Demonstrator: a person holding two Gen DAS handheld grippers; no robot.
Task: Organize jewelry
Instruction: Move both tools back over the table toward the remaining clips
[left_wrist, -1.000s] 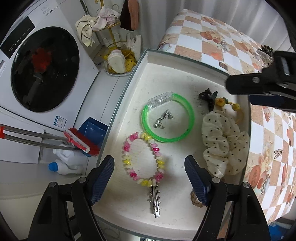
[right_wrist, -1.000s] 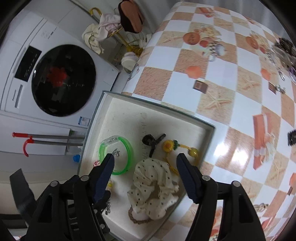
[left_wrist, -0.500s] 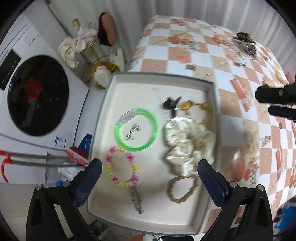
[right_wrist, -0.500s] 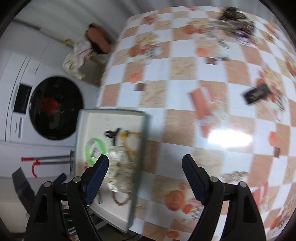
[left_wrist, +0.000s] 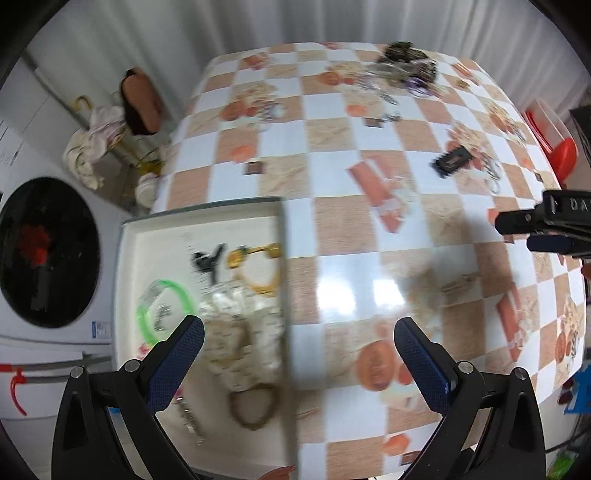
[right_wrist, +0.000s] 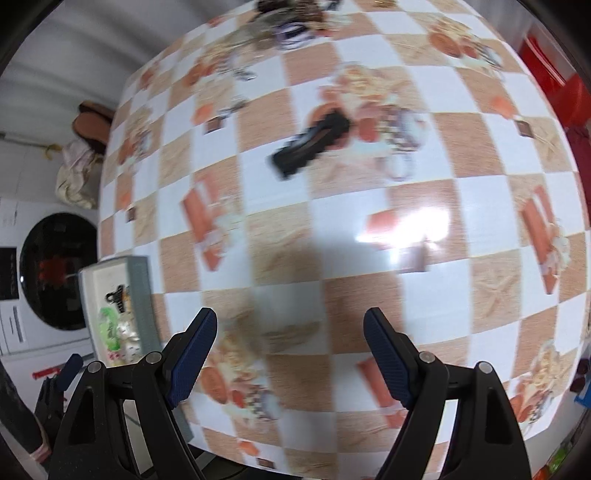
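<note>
Blue-padded fingers on our left gripper (left_wrist: 298, 360) have just spread wide and hold nothing; a second ago they hung over the white tray (left_wrist: 127, 258), now they straddle its right rim. Our right gripper (right_wrist: 290, 347), fingers likewise just widened and empty, has swung out over bare checkered surface (right_wrist: 369, 192). Sorted pieces lie in the tray. Farther on waits a black hair clip (right_wrist: 312, 142), and at the far edge the tangled jewelry pile (left_wrist: 404, 66), with clear room between.

Left gripper (left_wrist: 298, 345) pointing down, jaws wide, empty, right gripper (right_wrist: 290, 339) likewise
</note>
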